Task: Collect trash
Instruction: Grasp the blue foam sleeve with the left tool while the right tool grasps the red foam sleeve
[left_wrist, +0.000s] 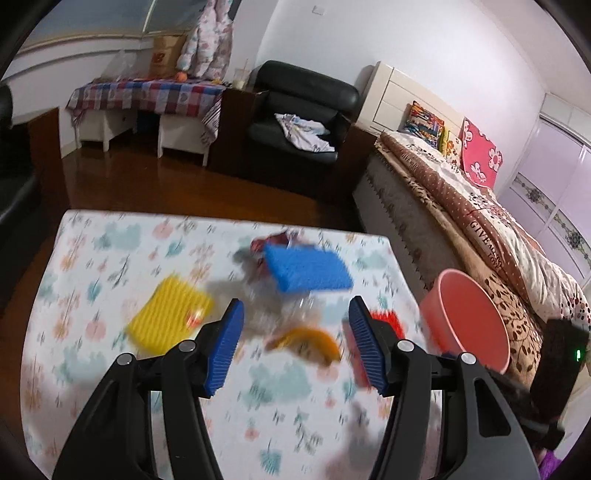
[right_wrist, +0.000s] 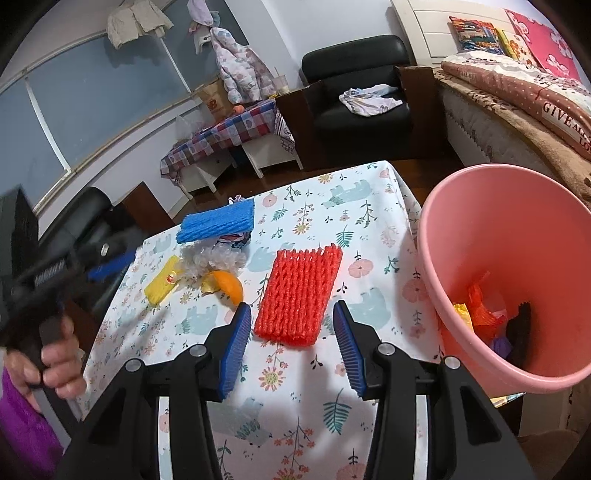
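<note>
A red foam net (right_wrist: 298, 297) lies on the floral tablecloth just ahead of my open, empty right gripper (right_wrist: 291, 345). An orange peel (right_wrist: 226, 286), a clear crumpled wrapper (right_wrist: 210, 264), a yellow foam net (right_wrist: 164, 282) and a blue foam net (right_wrist: 218, 225) lie further left. A pink bucket (right_wrist: 480, 229) at the table's right edge holds several scraps. My left gripper (left_wrist: 295, 347) is open and empty above the orange peel (left_wrist: 306, 341); this view is blurred. It also shows the blue net (left_wrist: 308, 269), the yellow net (left_wrist: 168, 319) and the bucket (left_wrist: 465, 317).
The table (right_wrist: 332, 199) has a floral cloth. A bed (left_wrist: 461, 206) stands to the right, a black armchair (left_wrist: 299, 110) and a low cloth-covered shelf (left_wrist: 147, 99) behind. My left gripper (right_wrist: 74, 266) shows blurred at the left of the right wrist view.
</note>
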